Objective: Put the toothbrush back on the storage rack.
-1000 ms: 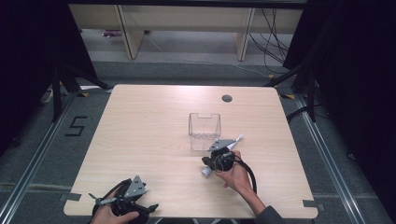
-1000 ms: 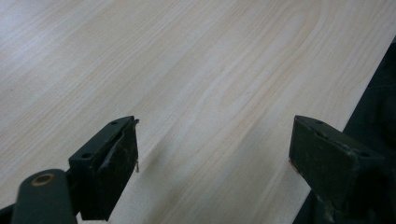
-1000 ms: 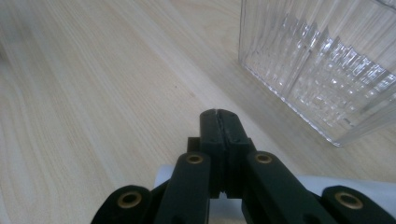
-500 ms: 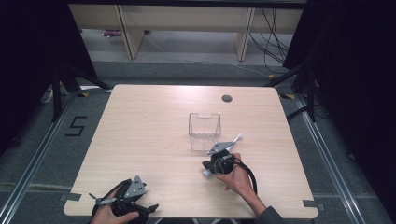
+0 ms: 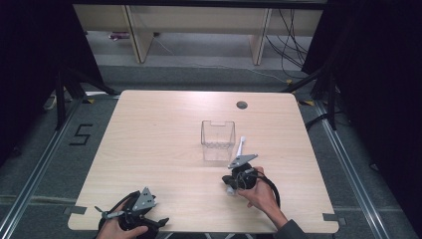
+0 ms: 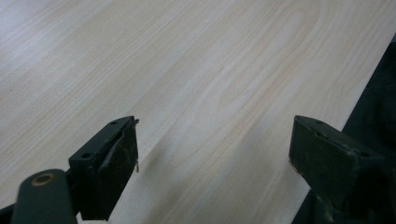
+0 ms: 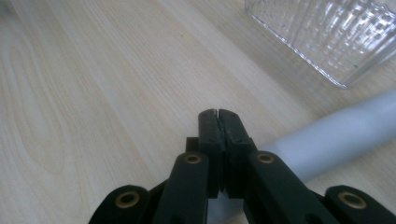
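- Little has shifted since the earlier frames – the right tongs [image 7: 218, 114] have crept slightly toward the person, and the toothbrush [image 5: 241, 145] with them; the left tongs [image 6: 212, 144] have kept to the near-left tabletop [image 5: 164, 129] corner.
- Right tongs: pressed together, the toothbrush handle [image 7: 336, 135] lying close under and beside them – whether they pinch it I cannot tell.
- Left tongs: wide apart, holding nothing.
- Toothbrush: white, slim, smooth handle; it lies flat just right of the clear box [image 5: 218, 139], head pointing away.
- To do the step well, I judge: grip the handle squarely, lift it level, tip it into the box without knocking the wall.
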A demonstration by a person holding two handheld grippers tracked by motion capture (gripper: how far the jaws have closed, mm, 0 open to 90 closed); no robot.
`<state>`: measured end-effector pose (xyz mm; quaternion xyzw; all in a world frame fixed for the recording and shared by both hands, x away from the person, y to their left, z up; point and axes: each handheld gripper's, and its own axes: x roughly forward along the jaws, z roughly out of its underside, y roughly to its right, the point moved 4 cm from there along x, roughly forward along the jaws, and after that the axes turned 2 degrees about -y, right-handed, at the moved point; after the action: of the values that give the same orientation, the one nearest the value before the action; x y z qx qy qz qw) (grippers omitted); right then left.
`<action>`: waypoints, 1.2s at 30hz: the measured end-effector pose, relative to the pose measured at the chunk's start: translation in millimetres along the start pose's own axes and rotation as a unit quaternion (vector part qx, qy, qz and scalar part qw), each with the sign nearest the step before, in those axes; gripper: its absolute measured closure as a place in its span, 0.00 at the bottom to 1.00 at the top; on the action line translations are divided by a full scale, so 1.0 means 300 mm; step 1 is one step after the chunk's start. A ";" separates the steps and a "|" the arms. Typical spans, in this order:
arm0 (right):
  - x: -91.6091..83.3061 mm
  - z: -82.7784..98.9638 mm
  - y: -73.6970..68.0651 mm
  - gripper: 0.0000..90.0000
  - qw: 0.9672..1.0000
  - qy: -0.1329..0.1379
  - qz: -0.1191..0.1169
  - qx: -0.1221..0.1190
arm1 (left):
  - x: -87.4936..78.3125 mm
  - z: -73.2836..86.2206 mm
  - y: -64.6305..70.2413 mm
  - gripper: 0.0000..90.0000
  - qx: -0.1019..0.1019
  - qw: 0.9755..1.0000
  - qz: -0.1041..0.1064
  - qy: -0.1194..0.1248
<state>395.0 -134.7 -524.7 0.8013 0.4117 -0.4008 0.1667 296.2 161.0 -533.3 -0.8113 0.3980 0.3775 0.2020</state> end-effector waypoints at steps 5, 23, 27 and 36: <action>-0.019 0.019 0.002 0.98 1.000 -0.009 -0.007 0.015 | 0.000 0.000 0.000 0.17 0.001 1.000 -0.001 0.000; -0.080 0.070 0.043 0.98 0.999 -0.004 0.003 0.032 | 0.001 0.001 0.001 0.17 -0.001 1.000 0.000 0.000; -0.101 0.091 0.066 0.98 0.999 0.001 0.013 0.039 | 0.001 0.000 0.002 0.17 -0.001 1.000 0.001 0.000; -0.157 0.135 0.125 0.98 0.998 0.003 0.020 0.068 | 0.001 0.000 0.001 0.17 0.001 1.000 0.001 -0.001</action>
<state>388.3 -206.2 -515.5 0.8203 0.3680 -0.4215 0.1188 296.1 160.6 -533.6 -0.8103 0.3992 0.3779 0.2029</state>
